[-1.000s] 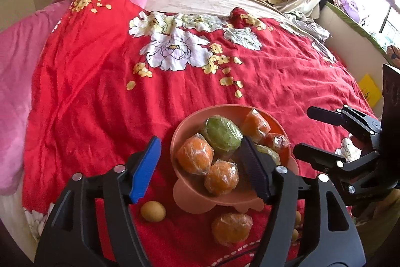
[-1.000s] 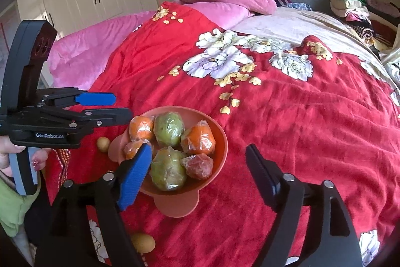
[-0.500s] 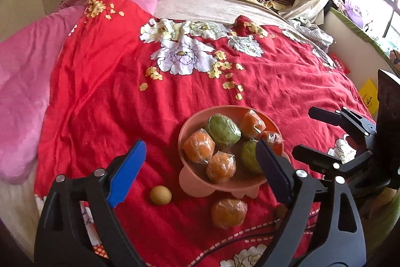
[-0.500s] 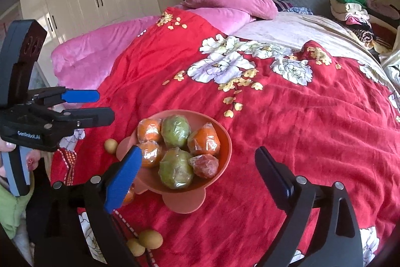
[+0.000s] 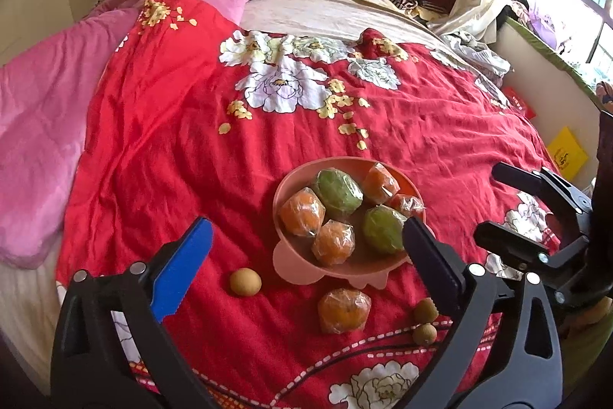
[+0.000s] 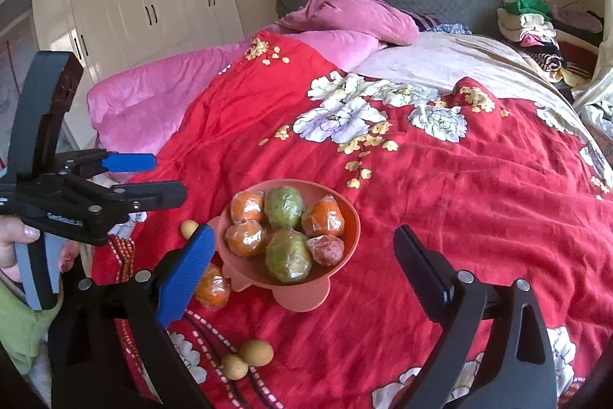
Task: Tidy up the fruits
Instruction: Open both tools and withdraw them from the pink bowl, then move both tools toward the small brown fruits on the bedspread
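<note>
On red floral bedspread [image 5: 161, 125], near foot edge: pink footed bowl [image 5: 306, 263] [image 6: 352, 217], upright, loaded with six plastic-wrapped fruits. Per left wrist view: two green ones [image 5: 338, 191] [image 5: 383, 229], three wrapped oranges [image 5: 302, 211] [image 5: 332, 242] [image 5: 380, 179], one reddish wrapped fruit [image 5: 408, 204] at far right of bowl, part hidden behind fingertip. Outside bowl, on bedspread: one more wrapped orange [image 5: 343, 310] [image 6: 212, 286] just in front of bowl's base, close to it, contact not clear; one small tan round fruit [image 5: 245, 281] [image 6: 188, 228] near base on left side; pair of small tan round fruits [image 5: 425, 321] [image 6: 247, 357] touching each other, near bowl's front right. Left gripper [image 5: 306, 255] jaws released, spread wide, gripping nothing, raised over bedspread with bowl showing between fingertips. Right gripper [image 6: 302, 255] likewise spread wide and unloaded, bowl framed between its fingers, blue pad [image 6: 187, 267] overlapping loose wrapped orange in view. Each gripper visible in other's camera: right one at right edge of left view [image 5: 536, 217], left one at left edge of right view [image 6: 115, 179], held by hand [image 6: 23, 248]. Pink quilt [image 6: 184, 91] along left side of bed, folded clothes stack [image 6: 532, 22] at headboard corner.
</note>
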Tool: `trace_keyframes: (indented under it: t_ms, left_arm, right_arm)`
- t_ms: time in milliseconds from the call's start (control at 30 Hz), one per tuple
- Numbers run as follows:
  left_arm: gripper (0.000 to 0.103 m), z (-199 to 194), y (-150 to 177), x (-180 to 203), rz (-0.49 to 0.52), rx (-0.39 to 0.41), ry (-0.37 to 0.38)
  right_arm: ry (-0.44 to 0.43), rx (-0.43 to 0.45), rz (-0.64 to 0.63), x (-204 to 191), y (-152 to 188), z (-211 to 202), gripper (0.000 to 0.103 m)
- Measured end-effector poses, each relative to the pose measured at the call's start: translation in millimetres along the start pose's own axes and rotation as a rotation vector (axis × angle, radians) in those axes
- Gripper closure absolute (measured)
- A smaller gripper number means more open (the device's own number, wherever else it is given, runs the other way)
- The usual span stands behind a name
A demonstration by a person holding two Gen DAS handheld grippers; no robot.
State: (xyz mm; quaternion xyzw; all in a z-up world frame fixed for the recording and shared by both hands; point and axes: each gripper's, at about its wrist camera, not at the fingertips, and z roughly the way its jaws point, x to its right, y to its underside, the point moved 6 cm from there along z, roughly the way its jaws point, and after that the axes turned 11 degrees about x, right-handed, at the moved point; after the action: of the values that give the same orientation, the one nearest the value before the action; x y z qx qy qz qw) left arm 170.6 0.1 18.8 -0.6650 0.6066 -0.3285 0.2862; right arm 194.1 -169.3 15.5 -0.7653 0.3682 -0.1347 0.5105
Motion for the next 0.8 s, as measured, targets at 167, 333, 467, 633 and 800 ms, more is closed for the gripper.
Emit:
trace_keyframes:
  t_ms: [167,333,467,633,800]
  left_arm:
    - [0.01,-4,5,-4,-0.014,-0.001,-0.005]
    - [0.01,-6,11,-7,-0.025,-0.006,-0.002]
    - [0.01,-8,13,-8,-0.027,-0.007,0.003]
    - [0.01,-10,15,-9,-0.037,-0.006,0.006]
    - [0.01,-14,20,-10,-0.031,-0.003,-0.001]
  right_arm:
    - [0.012,0.008,0.002,-5,2,-8,0.008]
    - [0.026,0.005,0.005,-8,6,-13,0.008]
    - [0.026,0.008,0.002,-13,8,-18,0.008]
    - [0.032,0.008,0.002,-19,13,-22,0.008]
    - [0.042,-0.002,0.008,-23,19,-26,0.008]
